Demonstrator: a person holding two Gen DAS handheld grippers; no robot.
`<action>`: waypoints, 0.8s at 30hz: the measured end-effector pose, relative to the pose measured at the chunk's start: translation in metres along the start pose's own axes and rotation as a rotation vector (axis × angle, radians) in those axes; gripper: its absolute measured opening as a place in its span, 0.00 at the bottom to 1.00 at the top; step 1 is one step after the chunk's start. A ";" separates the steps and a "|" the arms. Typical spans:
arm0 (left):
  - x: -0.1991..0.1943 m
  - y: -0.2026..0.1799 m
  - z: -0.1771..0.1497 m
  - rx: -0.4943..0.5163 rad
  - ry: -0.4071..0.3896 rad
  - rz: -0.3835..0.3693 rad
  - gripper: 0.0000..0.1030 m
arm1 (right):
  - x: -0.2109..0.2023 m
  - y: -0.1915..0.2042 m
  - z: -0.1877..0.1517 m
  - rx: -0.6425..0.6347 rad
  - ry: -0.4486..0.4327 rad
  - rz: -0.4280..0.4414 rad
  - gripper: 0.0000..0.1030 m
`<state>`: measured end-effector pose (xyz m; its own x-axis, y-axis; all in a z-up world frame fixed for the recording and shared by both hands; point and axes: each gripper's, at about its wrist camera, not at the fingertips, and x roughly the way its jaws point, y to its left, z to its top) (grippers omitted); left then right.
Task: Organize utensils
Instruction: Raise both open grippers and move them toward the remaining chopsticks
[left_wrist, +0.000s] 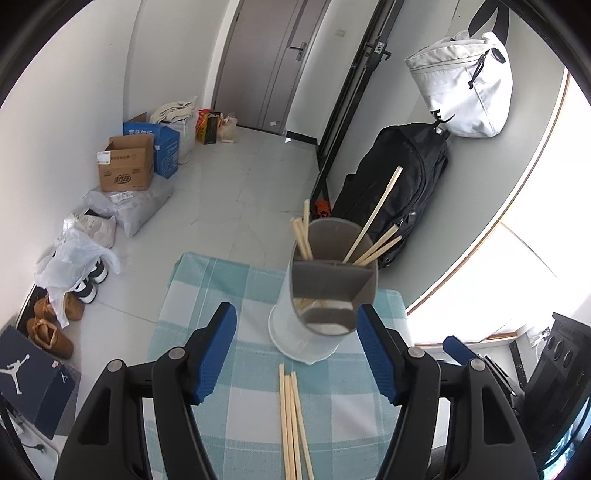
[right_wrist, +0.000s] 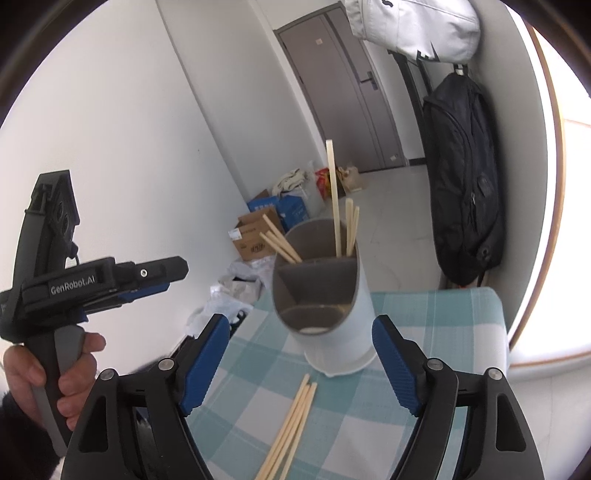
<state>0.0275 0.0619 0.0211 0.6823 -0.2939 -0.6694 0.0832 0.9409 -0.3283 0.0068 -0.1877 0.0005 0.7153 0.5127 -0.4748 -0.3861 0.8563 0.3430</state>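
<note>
- Left gripper (left_wrist: 297, 354): its blue pads stand spread with nothing between them, tilted down over the checked cloth (left_wrist: 207, 291). In the right wrist view a hand (right_wrist: 55, 373) grips its handle, holding the tool out level beside the table.
- Loose chopsticks (left_wrist: 291, 424): a small bundle lies flat on the cloth, just in front of the holder and between the two grippers' lines of sight. These look like the pieces not yet sorted.
- Utensil holder (left_wrist: 314, 314): a white cylinder with grey dividers stands upright near the far end of the cloth. Several chopsticks (left_wrist: 373, 225) already lean in its rear compartments; the front ones look empty of sticks, so there is room for the rest.
- Right gripper (right_wrist: 299, 365): jaws wide apart and empty, pointed down at the holder's base with the loose bundle just below. The wide spread suits scooping up the flat bundle.
</note>
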 end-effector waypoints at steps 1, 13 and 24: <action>0.001 0.001 -0.003 0.001 -0.001 0.006 0.61 | 0.000 0.000 -0.003 0.000 0.003 -0.003 0.80; 0.026 0.015 -0.046 0.023 0.026 0.061 0.62 | 0.015 0.003 -0.033 -0.001 0.062 -0.040 0.87; 0.043 0.039 -0.066 0.019 0.076 0.101 0.62 | 0.059 0.001 -0.060 0.003 0.239 -0.102 0.89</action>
<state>0.0125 0.0752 -0.0642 0.6309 -0.2084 -0.7473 0.0312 0.9693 -0.2440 0.0141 -0.1528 -0.0757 0.5919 0.4244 -0.6853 -0.3170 0.9042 0.2862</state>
